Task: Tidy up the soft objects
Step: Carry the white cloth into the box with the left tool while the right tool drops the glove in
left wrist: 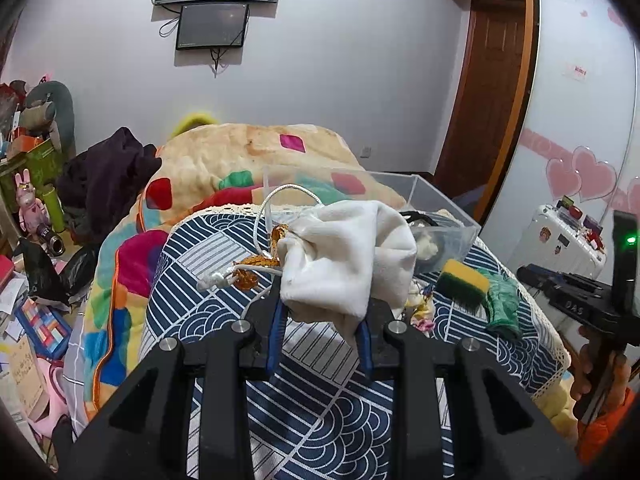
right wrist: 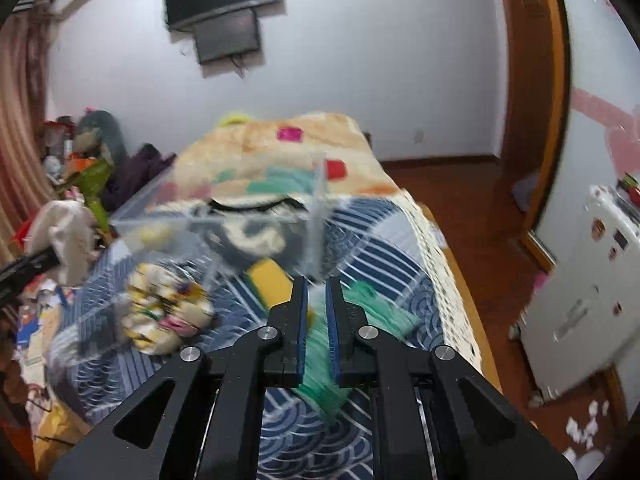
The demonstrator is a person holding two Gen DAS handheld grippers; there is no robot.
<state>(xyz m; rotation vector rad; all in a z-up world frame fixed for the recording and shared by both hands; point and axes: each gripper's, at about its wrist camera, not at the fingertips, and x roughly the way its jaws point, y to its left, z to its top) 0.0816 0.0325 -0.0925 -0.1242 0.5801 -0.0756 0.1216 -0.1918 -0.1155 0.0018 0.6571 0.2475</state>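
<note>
My left gripper (left wrist: 324, 304) is shut on a white drawstring pouch (left wrist: 344, 252) with a white cord and amber beads, held above the blue patterned cloth (left wrist: 224, 280). The pouch also shows at the far left of the right wrist view (right wrist: 68, 236). Behind it stands a clear plastic box (left wrist: 432, 208) with soft items inside. A yellow-green sponge (left wrist: 464, 280) and a green cloth (left wrist: 504, 304) lie to the right. My right gripper (right wrist: 317, 292) is empty, its jaws a narrow gap apart, above the green cloth (right wrist: 360, 308), near the sponge (right wrist: 272, 280) and the box (right wrist: 248, 232). A patterned fabric bundle (right wrist: 164, 312) lies left.
A colourful blanket (left wrist: 224, 168) is heaped behind the box. Dark clothes (left wrist: 108, 172) and clutter lie on the floor at left. A white suitcase (right wrist: 592, 288) stands at right by the wooden door frame (left wrist: 492, 80). The right gripper body (left wrist: 600, 304) shows at the right edge.
</note>
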